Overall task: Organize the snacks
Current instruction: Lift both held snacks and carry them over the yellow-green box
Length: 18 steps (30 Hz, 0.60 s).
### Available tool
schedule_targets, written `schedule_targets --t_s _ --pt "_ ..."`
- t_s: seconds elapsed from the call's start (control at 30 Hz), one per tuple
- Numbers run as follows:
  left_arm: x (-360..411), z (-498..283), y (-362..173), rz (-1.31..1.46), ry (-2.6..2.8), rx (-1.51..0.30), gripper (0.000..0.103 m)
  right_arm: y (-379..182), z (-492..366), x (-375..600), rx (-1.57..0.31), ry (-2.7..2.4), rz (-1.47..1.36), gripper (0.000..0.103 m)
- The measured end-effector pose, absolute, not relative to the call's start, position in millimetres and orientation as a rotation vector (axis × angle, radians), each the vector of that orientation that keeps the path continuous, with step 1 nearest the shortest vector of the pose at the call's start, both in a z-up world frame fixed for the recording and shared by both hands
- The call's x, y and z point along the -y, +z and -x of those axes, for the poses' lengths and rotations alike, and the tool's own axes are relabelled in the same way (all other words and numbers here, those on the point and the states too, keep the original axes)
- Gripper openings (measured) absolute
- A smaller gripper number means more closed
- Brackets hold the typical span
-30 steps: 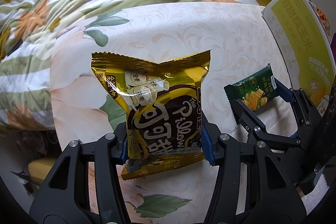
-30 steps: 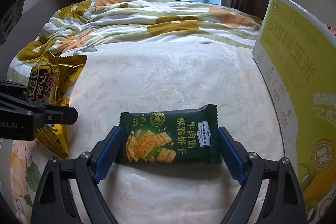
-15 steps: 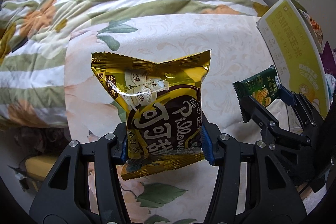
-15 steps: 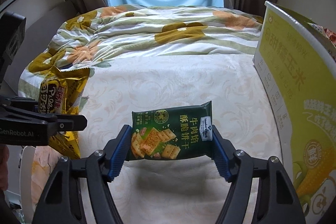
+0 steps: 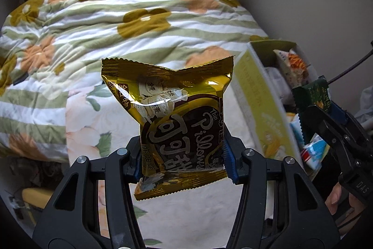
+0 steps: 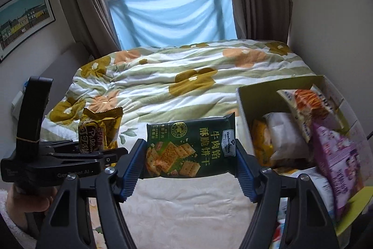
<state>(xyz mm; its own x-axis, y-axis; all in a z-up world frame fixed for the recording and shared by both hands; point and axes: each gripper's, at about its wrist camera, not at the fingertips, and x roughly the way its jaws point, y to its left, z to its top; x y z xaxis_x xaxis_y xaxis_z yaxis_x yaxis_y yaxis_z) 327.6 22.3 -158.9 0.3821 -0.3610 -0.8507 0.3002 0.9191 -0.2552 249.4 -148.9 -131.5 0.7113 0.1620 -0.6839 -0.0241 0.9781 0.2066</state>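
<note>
While both packets hang clear of the bed [image 6: 186,202], neither has reached the box yet. The gold snack bag [image 5: 177,123] stands upright in the left tongs [image 5: 183,162], pinched across its lower part, its puffed top free above the blue pads. The green cracker packet [image 6: 190,148] lies crosswise in the right tongs [image 6: 190,168], clenched at both short ends and raised beside the open cardboard box [image 6: 242,109], which sits just to its right and already holds several packets.

I'd say the risk lies with the box: it looks crowded, with packets leaning up against its far wall, so a packet dropped onto the heap could slide out over the rim or tip its neighbours. The gold bag is slick foil gripped only low down; a jolt might let it swing or slip. The two tools are also close together and could knock on the way over.

Both tools are held roughly level and pointing forward, the left one lower-left of the right, each gripped from behind by a hand [image 6: 25,200].
</note>
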Motion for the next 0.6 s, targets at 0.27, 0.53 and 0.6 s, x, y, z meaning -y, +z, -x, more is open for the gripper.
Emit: schedule_targets --t_s 0.27,0.53,0.6 --pt "92 -320 -119 0.066 -0.489 -1.054 0.049 -97 -231 236 -0.791 0.091 -0.163 0.067" --pt "190 -323 -143 0.066 -0.487 -1.103 0.049 -85 -218 312 -0.76 0.087 -0.155 0.067" --pt "201 -325 -151 0.076 -0.466 -1.12 0.066 -84 -217 329 -0.756 0.09 -0.154 0.067"
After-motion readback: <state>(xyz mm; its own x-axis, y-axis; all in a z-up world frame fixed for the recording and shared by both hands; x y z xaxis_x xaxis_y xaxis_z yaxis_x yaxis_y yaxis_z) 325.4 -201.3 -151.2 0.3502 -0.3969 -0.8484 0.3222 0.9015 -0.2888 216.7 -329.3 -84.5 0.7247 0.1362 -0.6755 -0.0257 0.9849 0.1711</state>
